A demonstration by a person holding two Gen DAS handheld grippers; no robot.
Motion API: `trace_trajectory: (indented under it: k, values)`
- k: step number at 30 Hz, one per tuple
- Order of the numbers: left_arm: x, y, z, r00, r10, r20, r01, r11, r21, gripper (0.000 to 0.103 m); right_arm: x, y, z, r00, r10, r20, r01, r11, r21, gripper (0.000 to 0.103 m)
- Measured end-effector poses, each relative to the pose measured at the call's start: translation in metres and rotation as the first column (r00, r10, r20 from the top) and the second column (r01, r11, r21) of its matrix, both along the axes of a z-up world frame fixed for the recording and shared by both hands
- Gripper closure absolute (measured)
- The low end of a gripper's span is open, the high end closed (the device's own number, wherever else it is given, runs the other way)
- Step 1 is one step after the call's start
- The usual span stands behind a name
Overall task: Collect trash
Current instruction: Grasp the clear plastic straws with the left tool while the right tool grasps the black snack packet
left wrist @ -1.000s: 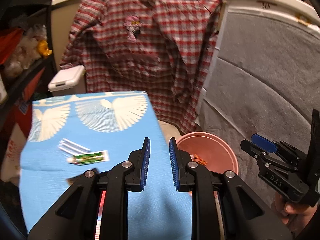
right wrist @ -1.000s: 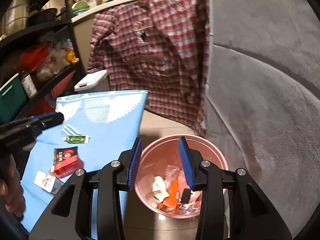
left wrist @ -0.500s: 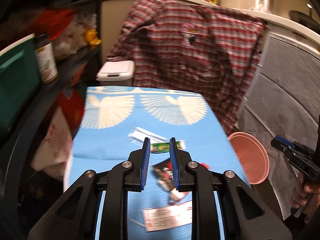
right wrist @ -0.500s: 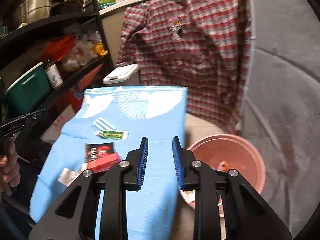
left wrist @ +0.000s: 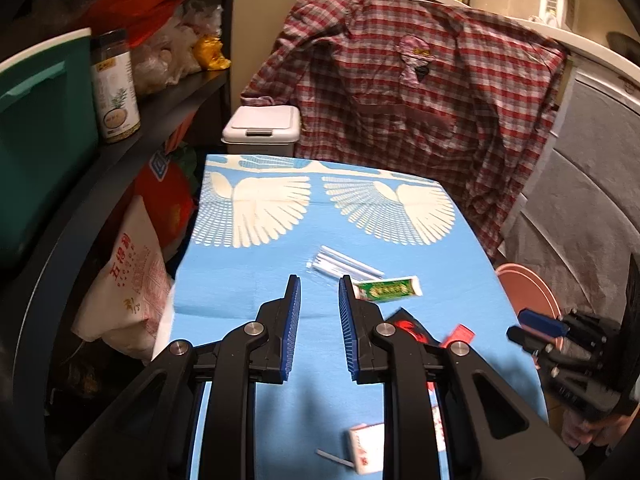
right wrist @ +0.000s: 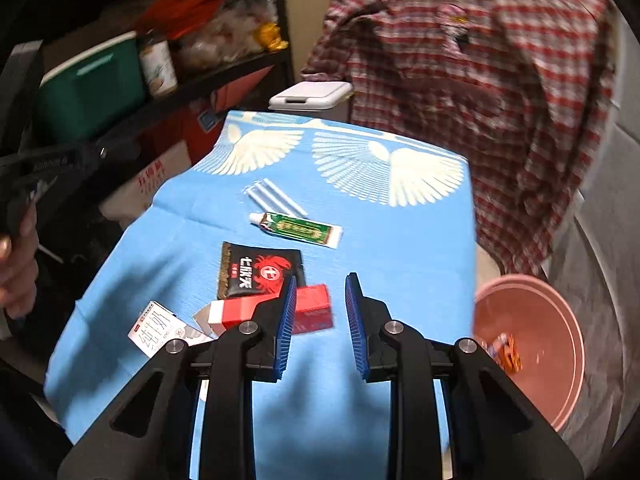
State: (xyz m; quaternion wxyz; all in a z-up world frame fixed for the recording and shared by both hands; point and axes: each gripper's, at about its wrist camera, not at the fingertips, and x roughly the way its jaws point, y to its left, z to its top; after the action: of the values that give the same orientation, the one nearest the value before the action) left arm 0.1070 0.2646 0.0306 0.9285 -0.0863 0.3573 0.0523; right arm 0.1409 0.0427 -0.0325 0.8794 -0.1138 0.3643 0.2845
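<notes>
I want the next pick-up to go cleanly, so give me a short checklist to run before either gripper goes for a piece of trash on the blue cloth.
1. Right gripper empty: ok, nothing between its pads.
2. Left gripper empty: ok, only blue cloth shows between its pads.
3. Red box within easy approach of the right gripper: ok, it lies just beside the left pad.
4. Trash pieces apart enough for single picks: not ok, the red box overlaps the black packet.
5. Pink bucket open and unblocked: ok, beside the cloth's right edge.
6. Green tube lying free: ok.
</notes>
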Motion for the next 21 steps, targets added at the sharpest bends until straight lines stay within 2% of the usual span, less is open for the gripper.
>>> trace_trajectory:
  k: [5, 10, 17, 18, 21]
  values:
    - [0.001, 0.031, -0.003, 0.999, 0.053, 0.005, -0.053, 0.998, 0.022, 0.083, 0.0, 0.046, -0.011, 0.997, 0.071, 0.024, -0.071, 0.997, -0.03, 0.073]
    - [-0.003, 0.065, -0.01, 0.994, 0.11, -0.002, -0.11, 0.994, -0.006, 0.083, 0.003, 0.096, -0.028, 0.987, 0.161, 0.005, -0.16, 0.984, -0.075, 0.059]
    - [0.005, 0.076, -0.026, 0.993, 0.109, -0.035, -0.109, 0.994, -0.019, 0.083, 0.016, 0.126, -0.059, 0.983, 0.168, -0.069, -0.179, 0.962, -0.206, 0.059]
    - [0.008, 0.076, -0.029, 0.994, 0.101, -0.039, -0.102, 0.994, -0.024, 0.083, 0.018, 0.125, -0.062, 0.984, 0.161, -0.073, -0.174, 0.96, -0.219, 0.063]
    - [0.019, 0.075, -0.041, 0.996, 0.077, -0.054, -0.081, 0.994, -0.07, 0.083, 0.022, 0.117, -0.063, 0.986, 0.139, -0.091, -0.156, 0.962, -0.223, 0.088]
